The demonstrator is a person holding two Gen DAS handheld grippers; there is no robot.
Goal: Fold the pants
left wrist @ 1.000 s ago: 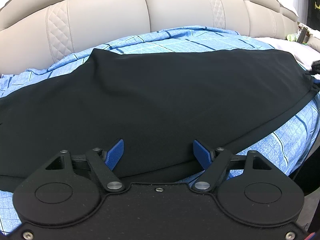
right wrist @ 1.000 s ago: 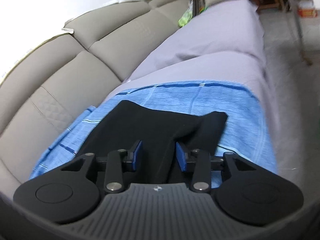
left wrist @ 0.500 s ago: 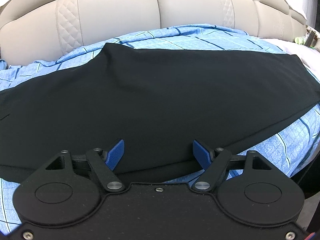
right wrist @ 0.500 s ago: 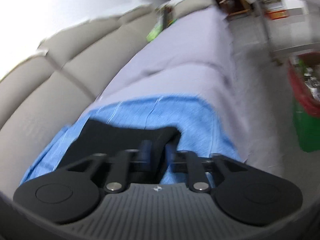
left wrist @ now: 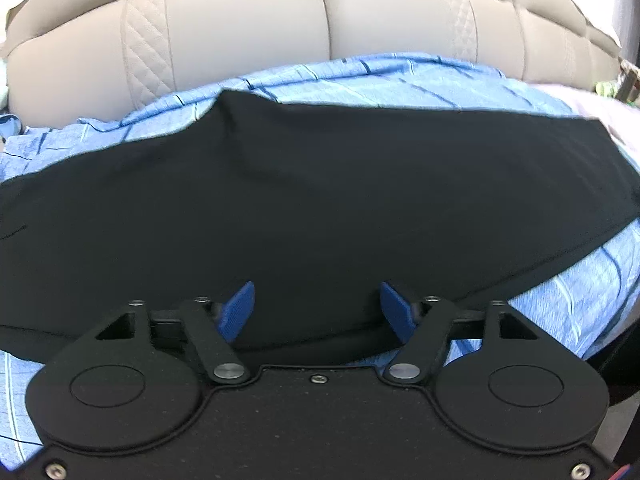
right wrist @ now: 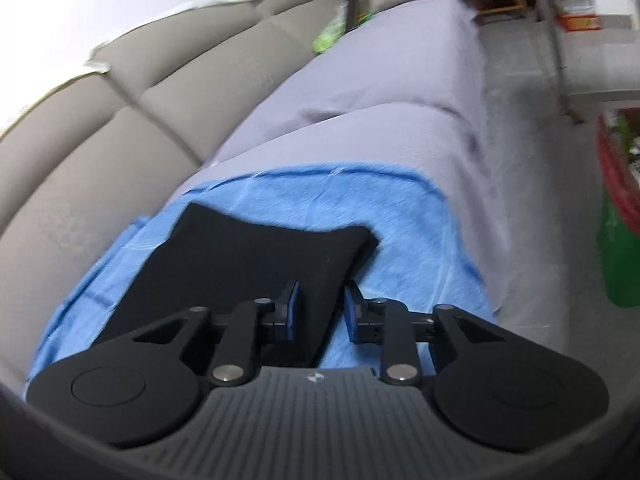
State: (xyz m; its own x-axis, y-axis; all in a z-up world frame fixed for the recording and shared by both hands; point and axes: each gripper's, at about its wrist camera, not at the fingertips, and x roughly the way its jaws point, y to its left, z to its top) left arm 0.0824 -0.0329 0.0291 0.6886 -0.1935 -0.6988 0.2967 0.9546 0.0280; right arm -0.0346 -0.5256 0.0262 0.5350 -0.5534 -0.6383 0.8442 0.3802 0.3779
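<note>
One pair of black, smooth-fabric pants (left wrist: 320,200), laid flat on a single light-blue sheet with dark stripes (left wrist: 400,76), itself spread over the seat of a beige padded leather sofa (left wrist: 248,28). Long axis running left to right across the left wrist view, parallel to the sofa's backrest; seen end-on from the right wrist view (right wrist: 256,252), stretching away toward a narrow far end with two corners, near the blue sheet's (right wrist: 400,216) far border. Which end is the waistband: cannot tell.

Left gripper (left wrist: 318,308) low over the near long edge of the pants, its two blue-padded fingers (left wrist: 238,312) spread wide apart, nothing between them but cloth lying below.

Right gripper (right wrist: 318,314) over the pants' right-hand edge, two blue-padded fingers (right wrist: 290,312) apart with a moderate gap, black fabric under the left one and blue sheet under the right; not pinching anything. Beyond the sheet, one grey-lilac cover (right wrist: 380,92) over the rest of the sofa seat.
</note>
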